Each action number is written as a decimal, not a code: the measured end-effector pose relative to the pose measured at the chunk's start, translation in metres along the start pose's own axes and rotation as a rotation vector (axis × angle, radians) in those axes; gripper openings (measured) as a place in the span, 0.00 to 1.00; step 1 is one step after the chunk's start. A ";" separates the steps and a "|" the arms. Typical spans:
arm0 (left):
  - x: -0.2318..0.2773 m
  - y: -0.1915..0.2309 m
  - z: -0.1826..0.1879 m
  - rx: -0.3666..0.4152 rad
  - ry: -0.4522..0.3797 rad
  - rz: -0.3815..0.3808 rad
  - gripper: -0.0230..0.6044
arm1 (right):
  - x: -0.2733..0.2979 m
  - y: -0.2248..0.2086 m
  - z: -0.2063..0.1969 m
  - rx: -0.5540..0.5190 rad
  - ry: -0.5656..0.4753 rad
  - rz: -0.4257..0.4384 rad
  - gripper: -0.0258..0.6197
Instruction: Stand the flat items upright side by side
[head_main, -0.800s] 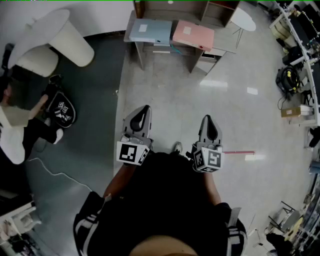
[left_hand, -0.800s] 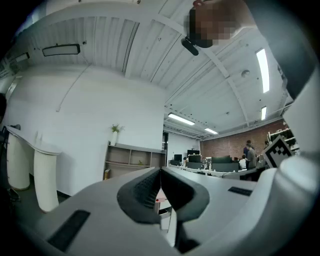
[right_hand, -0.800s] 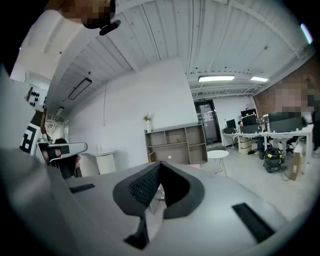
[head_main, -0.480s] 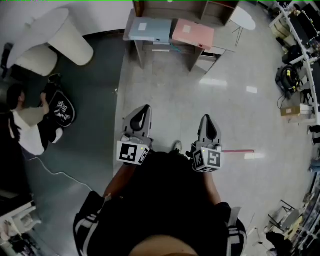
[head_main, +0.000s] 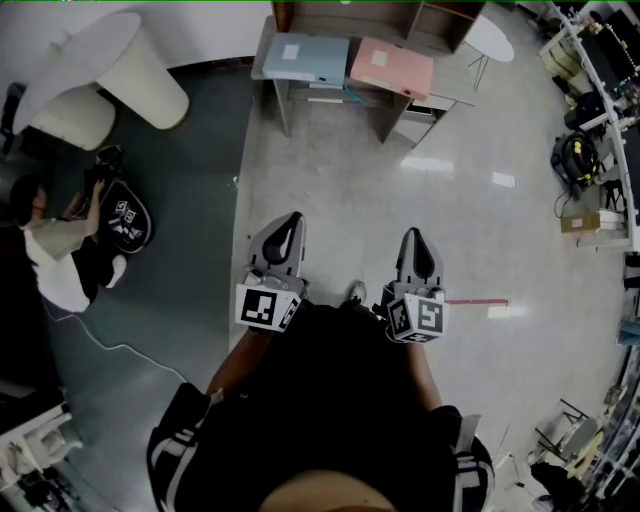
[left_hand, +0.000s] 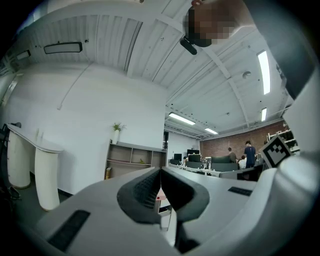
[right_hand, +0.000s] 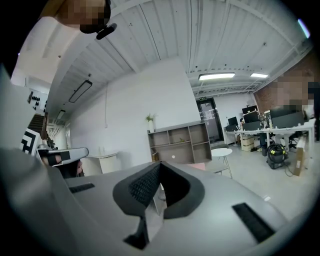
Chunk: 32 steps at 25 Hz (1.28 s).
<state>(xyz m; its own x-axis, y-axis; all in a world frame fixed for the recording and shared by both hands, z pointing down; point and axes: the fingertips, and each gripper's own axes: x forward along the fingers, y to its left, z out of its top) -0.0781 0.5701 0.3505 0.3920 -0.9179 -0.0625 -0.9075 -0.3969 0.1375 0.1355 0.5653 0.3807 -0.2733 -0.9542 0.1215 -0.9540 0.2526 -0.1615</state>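
While both grippers are held level at waist height, the left gripper (head_main: 291, 220) and the right gripper (head_main: 414, 240) have their jaws pressed together with nothing between them. Open pale floor (head_main: 400, 180) lies between them and the table (head_main: 440, 96); its edge against the dark flooring (head_main: 190, 200) runs just left of the left gripper. A crouching person (head_main: 50, 250) occupies that dark area, well apart. On the table, the blue folder (head_main: 300, 57) and the pink folder (head_main: 392, 67) lie flat side by side, long sides running across the picture, the pink one slightly skewed. Each bears a pale square label; no writing is legible.
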 end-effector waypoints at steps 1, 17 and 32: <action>-0.002 0.004 0.000 0.005 -0.002 -0.005 0.07 | 0.001 0.005 0.000 0.006 -0.003 0.004 0.08; -0.017 0.037 -0.004 0.032 0.015 -0.110 0.38 | 0.005 0.051 -0.020 -0.003 0.023 -0.088 0.41; -0.018 0.014 -0.022 0.034 0.043 -0.203 0.38 | -0.002 0.050 -0.028 0.032 0.006 -0.125 0.41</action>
<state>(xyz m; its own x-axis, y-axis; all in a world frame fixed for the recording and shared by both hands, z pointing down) -0.0947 0.5806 0.3752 0.5731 -0.8183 -0.0427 -0.8133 -0.5744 0.0927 0.0853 0.5840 0.3996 -0.1528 -0.9771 0.1483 -0.9764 0.1260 -0.1757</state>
